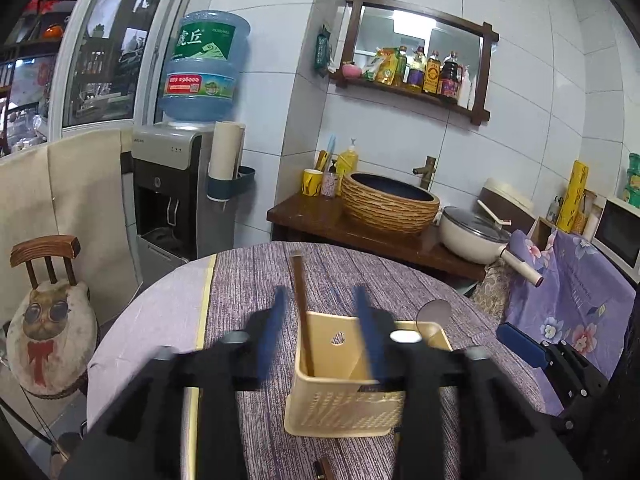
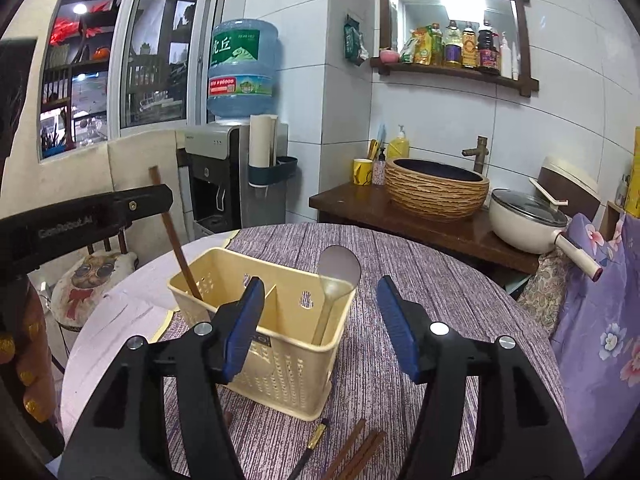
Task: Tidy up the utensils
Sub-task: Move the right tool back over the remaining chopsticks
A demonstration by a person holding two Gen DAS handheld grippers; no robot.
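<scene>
A beige two-compartment utensil holder (image 2: 280,360) stands on the round table with the purple cloth (image 2: 420,280). A brown chopstick (image 2: 176,240) leans in its left compartment and a spoon (image 2: 340,268) in its right. My left gripper (image 1: 322,300) is open and blurred above the holder (image 1: 348,400), its fingers either side of the chopstick (image 1: 300,300). My right gripper (image 2: 320,292) is open and empty just in front of the holder. More brown chopsticks (image 2: 356,452) and a dark utensil with a gold band (image 2: 316,436) lie on the cloth beneath it.
A chair with a cat cushion (image 2: 92,280) stands left of the table. A water dispenser (image 2: 224,176) is behind. A wooden counter holds a woven basin (image 2: 436,188) and a white pot (image 2: 524,220). A floral cloth (image 2: 600,320) covers something at right.
</scene>
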